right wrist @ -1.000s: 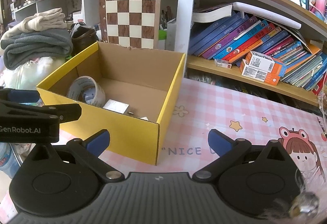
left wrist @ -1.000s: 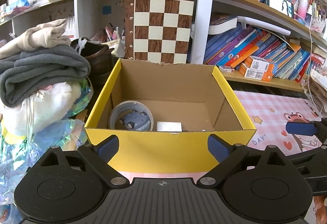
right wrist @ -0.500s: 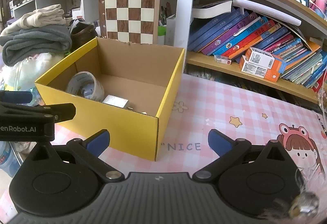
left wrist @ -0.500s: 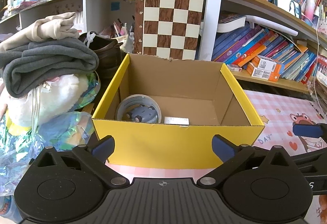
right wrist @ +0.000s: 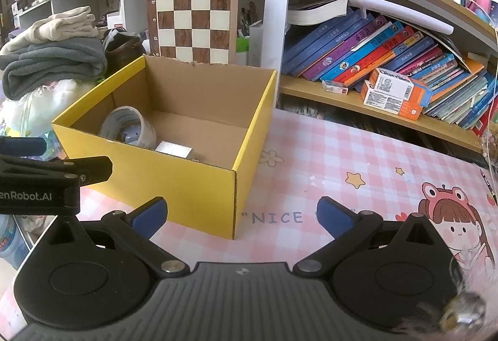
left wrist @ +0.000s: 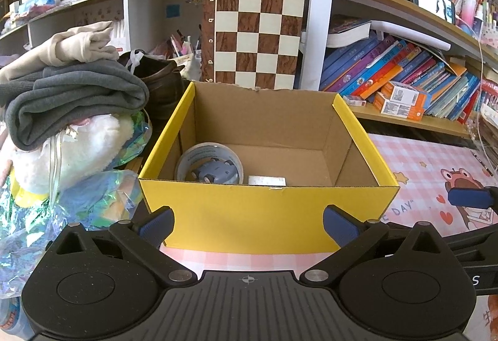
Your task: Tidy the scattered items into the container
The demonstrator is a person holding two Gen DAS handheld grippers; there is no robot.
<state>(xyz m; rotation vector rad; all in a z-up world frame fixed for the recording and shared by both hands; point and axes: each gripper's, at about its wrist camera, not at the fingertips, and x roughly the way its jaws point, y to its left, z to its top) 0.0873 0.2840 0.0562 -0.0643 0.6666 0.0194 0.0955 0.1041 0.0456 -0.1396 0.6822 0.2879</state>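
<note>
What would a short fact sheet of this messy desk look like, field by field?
Container: open yellow cardboard box on the pink checked table mat
Inside the box: grey roll of packing tape around a small blue-grey toy car; flat white packet beside it
Left gripper: open, empty, facing the box front
Right gripper: open, empty, facing the box's near corner
Behind the box: brown and cream chessboard standing upright
Left of the box: folded grey blanket on a pile
</note>
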